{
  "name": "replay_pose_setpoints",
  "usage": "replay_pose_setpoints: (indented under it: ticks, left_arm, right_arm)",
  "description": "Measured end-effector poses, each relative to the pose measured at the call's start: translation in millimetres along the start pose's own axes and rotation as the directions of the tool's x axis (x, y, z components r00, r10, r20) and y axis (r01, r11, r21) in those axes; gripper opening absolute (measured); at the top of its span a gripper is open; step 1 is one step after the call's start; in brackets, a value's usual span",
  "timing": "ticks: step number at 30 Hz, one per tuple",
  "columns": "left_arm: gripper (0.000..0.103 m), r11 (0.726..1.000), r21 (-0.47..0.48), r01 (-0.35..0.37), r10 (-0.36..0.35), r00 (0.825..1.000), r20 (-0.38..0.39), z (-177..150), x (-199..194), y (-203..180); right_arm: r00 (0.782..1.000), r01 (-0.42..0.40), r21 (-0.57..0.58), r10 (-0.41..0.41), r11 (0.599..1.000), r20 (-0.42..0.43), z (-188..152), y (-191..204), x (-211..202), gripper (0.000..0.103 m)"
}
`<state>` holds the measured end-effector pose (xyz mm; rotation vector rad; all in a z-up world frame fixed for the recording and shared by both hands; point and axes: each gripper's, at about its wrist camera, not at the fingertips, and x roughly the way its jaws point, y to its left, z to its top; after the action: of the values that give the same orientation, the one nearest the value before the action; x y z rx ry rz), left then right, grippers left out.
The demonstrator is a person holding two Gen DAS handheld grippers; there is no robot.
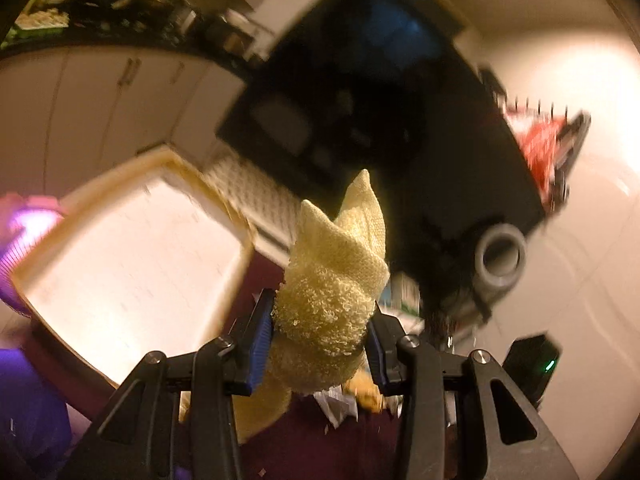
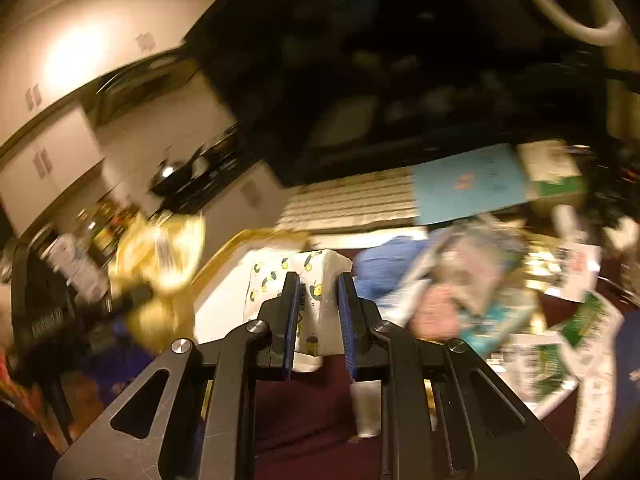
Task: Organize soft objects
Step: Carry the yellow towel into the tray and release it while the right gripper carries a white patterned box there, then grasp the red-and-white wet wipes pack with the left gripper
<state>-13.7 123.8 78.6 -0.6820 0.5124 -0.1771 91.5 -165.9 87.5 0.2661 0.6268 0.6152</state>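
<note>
My left gripper (image 1: 320, 320) is shut on a pale yellow terry cloth (image 1: 336, 280), bunched between the blue pads and held in the air. It also shows as a yellow blur in the right wrist view (image 2: 160, 264), at the left. My right gripper (image 2: 318, 304) is open with a narrow gap, just in front of a white packet printed with lemons (image 2: 280, 280) that lies in a white tray (image 2: 224, 304). Nothing sits between its pads.
A white tray with a tan rim (image 1: 132, 256) is left of the cloth. A white keyboard (image 2: 352, 200), a blue sheet (image 2: 468, 184), a blue cloth (image 2: 388, 264) and printed wrappers (image 2: 540, 360) crowd the maroon table (image 2: 312, 420). A dark monitor (image 1: 360, 100) stands behind.
</note>
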Motion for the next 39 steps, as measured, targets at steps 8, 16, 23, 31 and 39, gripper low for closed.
replay_pose_setpoints:
  ticks: [8,16,23,31,39]
  left_arm:
    - [0.041,0.973,0.108,-0.204,0.207,0.978,-0.022,42,7,32]
    - [0.041,0.928,0.098,-0.359,0.371,0.916,-0.151,21,56,102]
    - [0.044,0.923,0.083,-0.377,0.386,0.904,-0.186,17,66,118]
    - [0.049,0.915,0.09,-0.392,0.402,0.896,-0.187,13,68,112]
    - [0.076,0.879,0.092,-0.469,0.473,0.88,-0.034,17,40,100]
  right_arm:
    - [0.984,-0.13,-0.098,0.116,0.987,-0.138,-7,69,85,0.018]
    - [0.954,-0.076,-0.201,0.012,0.977,-0.3,-44,101,172,0.018]
    - [0.937,-0.023,-0.314,-0.09,0.949,-0.339,-62,100,186,0.015]
    - [0.934,0.008,-0.384,-0.144,0.923,-0.326,-66,106,169,0.008]
    - [0.952,-0.146,-0.123,0.105,0.982,-0.289,-57,68,128,0.059]
